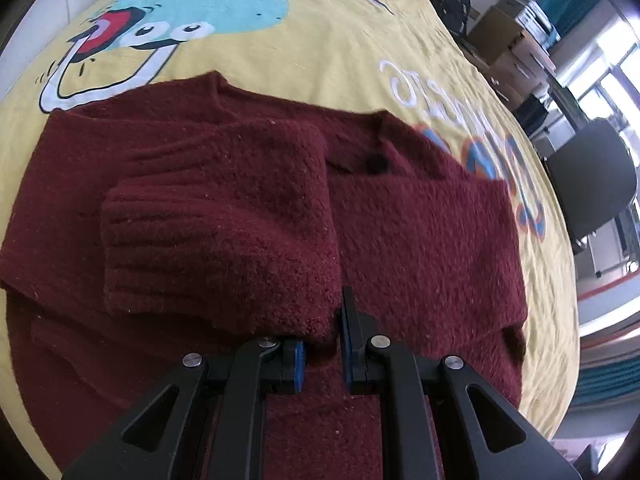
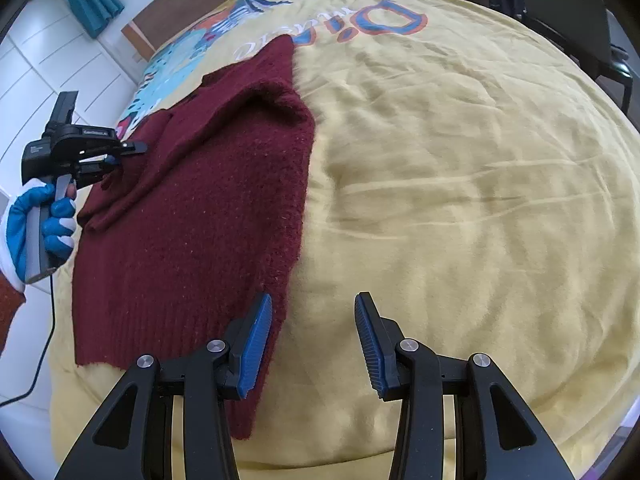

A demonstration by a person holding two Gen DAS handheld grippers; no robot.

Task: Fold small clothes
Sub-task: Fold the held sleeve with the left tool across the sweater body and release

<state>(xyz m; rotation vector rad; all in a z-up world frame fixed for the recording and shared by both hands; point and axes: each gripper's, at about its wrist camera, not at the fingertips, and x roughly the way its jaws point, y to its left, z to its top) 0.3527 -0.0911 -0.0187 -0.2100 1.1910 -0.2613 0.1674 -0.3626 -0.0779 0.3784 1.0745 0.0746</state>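
**Ana:** Yellow bedspread with a cartoon print fills the left wrist view, boxes and a dark chair crowding the right edge of the frame. What lies on it?

**Ben:** One maroon knit sweater, spread across the middle of the frame. Its ribbed-cuff sleeve is laid back over the body, at centre left. The left gripper sits at the bottom centre with its blue pads drawn close, and a fold of the sleeve's near edge seems pinched between them. One pad is half buried in knit, so I judge it as clamped on the sleeve rather than swear to it.

**Ana:** And the right wrist view?

**Ben:** Same bedspread, mostly bare and wrinkled over the right half of the frame. The sweater runs down the left half, from the printed lettering near the top to its ribbed hem at lower left. The right gripper is at the bottom centre, tongs spread wide and holding nothing; its left pad lies just over the sweater's long side edge. At the left edge a blue-and-white gloved hand grips the other tool against the far side of the garment.

**Ana:** So which step is this?

**Ben:** I'd say the sleeve fold, one side being laid in. Next, probably, the open tongs must close on that near side edge and carry it across toward the middle, kept level so the knit doesn't bunch.
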